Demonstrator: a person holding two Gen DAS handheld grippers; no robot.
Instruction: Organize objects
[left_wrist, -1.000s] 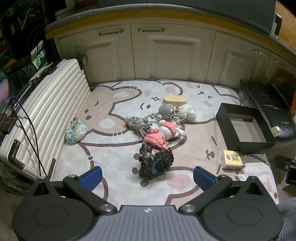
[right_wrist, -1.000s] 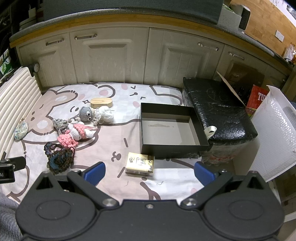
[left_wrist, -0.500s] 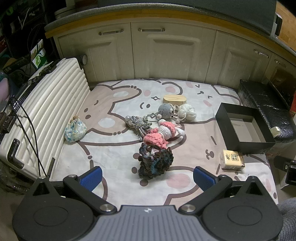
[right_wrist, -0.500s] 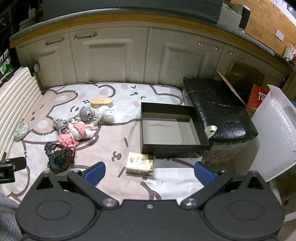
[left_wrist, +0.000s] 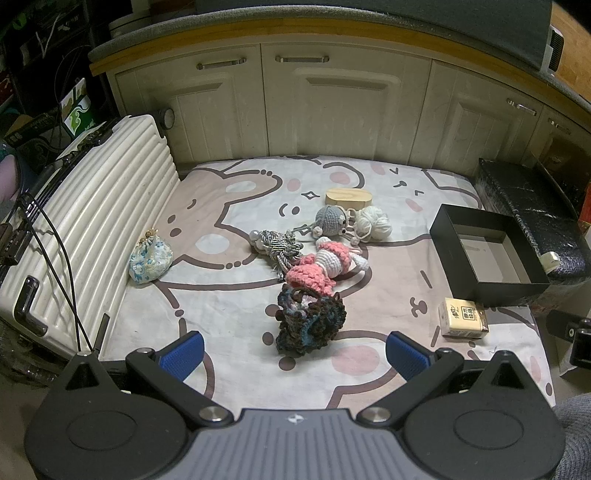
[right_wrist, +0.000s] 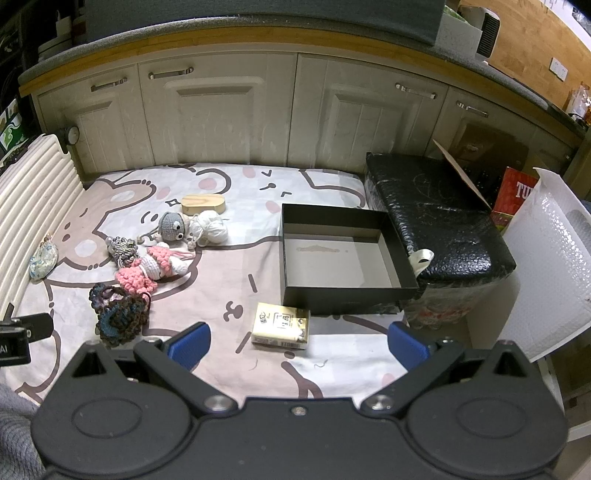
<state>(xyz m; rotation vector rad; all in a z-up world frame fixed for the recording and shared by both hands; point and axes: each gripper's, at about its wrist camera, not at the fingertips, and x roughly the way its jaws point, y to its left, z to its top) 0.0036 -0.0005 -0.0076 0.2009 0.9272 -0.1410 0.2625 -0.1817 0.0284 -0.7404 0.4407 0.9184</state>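
Observation:
Small things lie on a cartoon-print mat (left_wrist: 229, 295): a dark crocheted piece (left_wrist: 310, 321) (right_wrist: 118, 314), a pink and white crocheted doll (left_wrist: 321, 266) (right_wrist: 151, 267), a grey crocheted head (left_wrist: 330, 219), a white yarn ball (left_wrist: 375, 221), a striped cord bundle (left_wrist: 279, 245), a wooden oval box (left_wrist: 347, 197) (right_wrist: 203, 205), a floral pouch (left_wrist: 149, 260) and a yellow packet (left_wrist: 461, 317) (right_wrist: 282, 326). An empty black box (left_wrist: 487, 254) (right_wrist: 340, 258) stands at the right. My left gripper (left_wrist: 293, 352) is open above the mat's near edge. My right gripper (right_wrist: 299, 341) is open, just short of the yellow packet.
A white ribbed suitcase (left_wrist: 74, 221) lies along the mat's left side. A black wrapped block (right_wrist: 436, 221) sits right of the black box, with a white bubble mailer (right_wrist: 550, 266) and a red box (right_wrist: 515, 192) beyond. Cream cabinet doors (left_wrist: 343, 110) close off the back.
Both views have shifted only slightly; the objects on the mat have not moved and both grippers stay open.

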